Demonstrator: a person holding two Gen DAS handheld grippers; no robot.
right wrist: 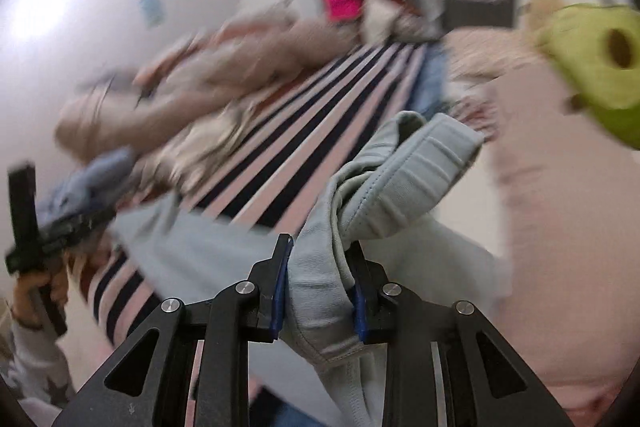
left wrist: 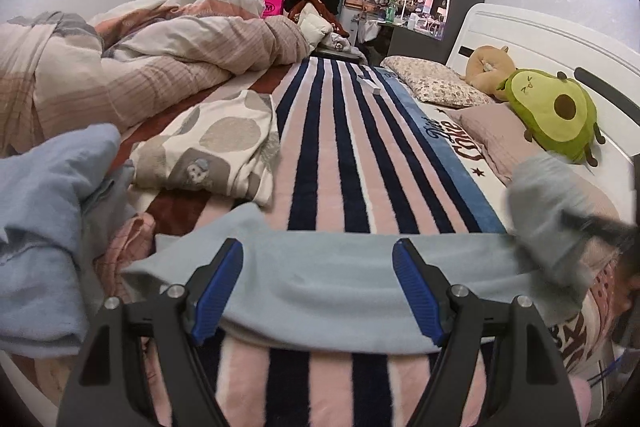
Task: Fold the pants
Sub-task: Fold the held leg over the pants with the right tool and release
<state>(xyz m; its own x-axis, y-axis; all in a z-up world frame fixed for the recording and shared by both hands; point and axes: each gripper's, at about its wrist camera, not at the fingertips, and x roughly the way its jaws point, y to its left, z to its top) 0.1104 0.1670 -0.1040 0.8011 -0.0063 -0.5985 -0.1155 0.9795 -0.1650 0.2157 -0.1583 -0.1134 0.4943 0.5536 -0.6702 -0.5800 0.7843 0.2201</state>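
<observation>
Light blue-grey pants (left wrist: 336, 279) lie in a band across the striped blanket (left wrist: 340, 155) on the bed. My left gripper (left wrist: 318, 291) is open just above that band, fingers spread, holding nothing. My right gripper (right wrist: 320, 287) is shut on the bunched waistband of the pants (right wrist: 404, 179) and lifts that end off the bed. In the left wrist view this lifted end (left wrist: 548, 219) hangs blurred at the right. In the blurred right wrist view the left gripper (right wrist: 36, 231) shows at the far left, held in a hand.
A spotted cloth (left wrist: 216, 147) and a blue garment (left wrist: 44, 211) lie at the left. A rumpled duvet (left wrist: 120, 63) fills the back left. Pillows (left wrist: 436, 83) and an avocado plush (left wrist: 556, 111) sit at the right by the white headboard (left wrist: 552, 39).
</observation>
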